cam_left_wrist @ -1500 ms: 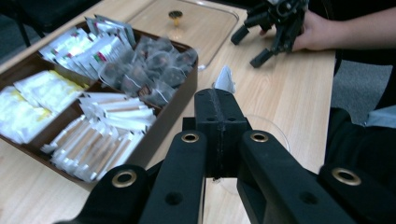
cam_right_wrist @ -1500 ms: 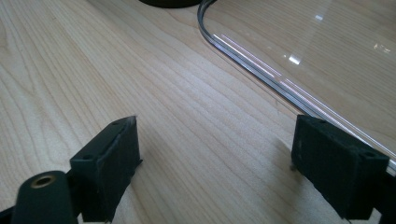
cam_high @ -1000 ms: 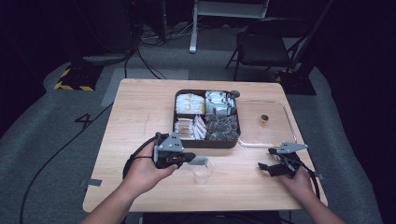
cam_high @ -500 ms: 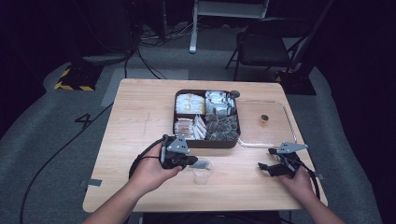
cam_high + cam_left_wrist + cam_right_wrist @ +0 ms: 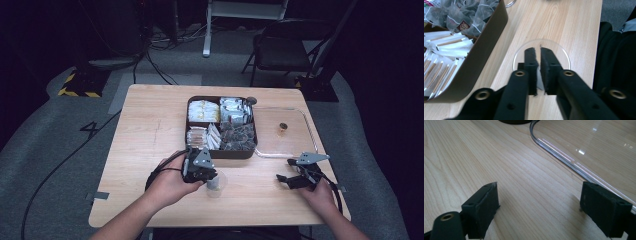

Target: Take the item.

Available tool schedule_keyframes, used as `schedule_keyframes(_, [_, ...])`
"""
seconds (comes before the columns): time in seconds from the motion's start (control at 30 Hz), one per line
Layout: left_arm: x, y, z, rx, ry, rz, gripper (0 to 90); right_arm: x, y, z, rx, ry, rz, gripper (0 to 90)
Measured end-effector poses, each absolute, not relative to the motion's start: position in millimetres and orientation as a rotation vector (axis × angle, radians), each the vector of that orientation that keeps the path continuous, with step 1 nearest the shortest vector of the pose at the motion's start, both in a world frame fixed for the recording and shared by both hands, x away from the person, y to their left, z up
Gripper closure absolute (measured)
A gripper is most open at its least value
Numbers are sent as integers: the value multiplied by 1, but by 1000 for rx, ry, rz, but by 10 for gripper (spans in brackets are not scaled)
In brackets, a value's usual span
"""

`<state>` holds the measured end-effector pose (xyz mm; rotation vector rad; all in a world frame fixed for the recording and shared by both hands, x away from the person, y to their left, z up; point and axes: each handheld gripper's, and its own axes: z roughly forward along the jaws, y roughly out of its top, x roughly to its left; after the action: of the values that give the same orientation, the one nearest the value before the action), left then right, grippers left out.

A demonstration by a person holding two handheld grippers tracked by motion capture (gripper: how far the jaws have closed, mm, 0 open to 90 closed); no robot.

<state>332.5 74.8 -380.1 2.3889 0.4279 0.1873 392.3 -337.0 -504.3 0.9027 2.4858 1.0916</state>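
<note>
High view: light wood desk [image 5: 150,130] with a visible grain. A dark brown sectioned tray [image 5: 188,120] sits toward the far middle, stuffed with paper sachets and mesh tea bags, and a clear flat lid [image 5: 295,142] with rounded corners lies right beside it toward the right edge. The left gripper [image 5: 207,176] is near the front edge on a small clear plastic cup [image 5: 216,184]. The right gripper [image 5: 286,177] hovers near the front-right corner.

Left gripper view: the black jaws have a thin slit between them and have just been easing apart, pinching the cup's [image 5: 541,53] see-through wall. The round rim shows around the rough-edged pads [image 5: 531,67].

Right gripper view: matte black jaws spread wide with nothing between them, just bare wood, with the lid's [image 5: 579,150] glossy curved edge beside one pad.
</note>
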Motion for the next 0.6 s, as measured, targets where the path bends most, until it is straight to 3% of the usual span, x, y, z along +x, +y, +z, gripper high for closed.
schedule_keyframes(0.3, [336,78,-383,2307,474,207,547,392,-337,-504,902,2486,1090,154])
schedule_keyframes(0.47, [342,96,-385,2226,561,232,441,392,-337,-504,903,2486,1092,154])
schedule_keyframes(0.6, [346,113,-385,2203,626,276,406,393,-337,-504,903,2487,1092,154])
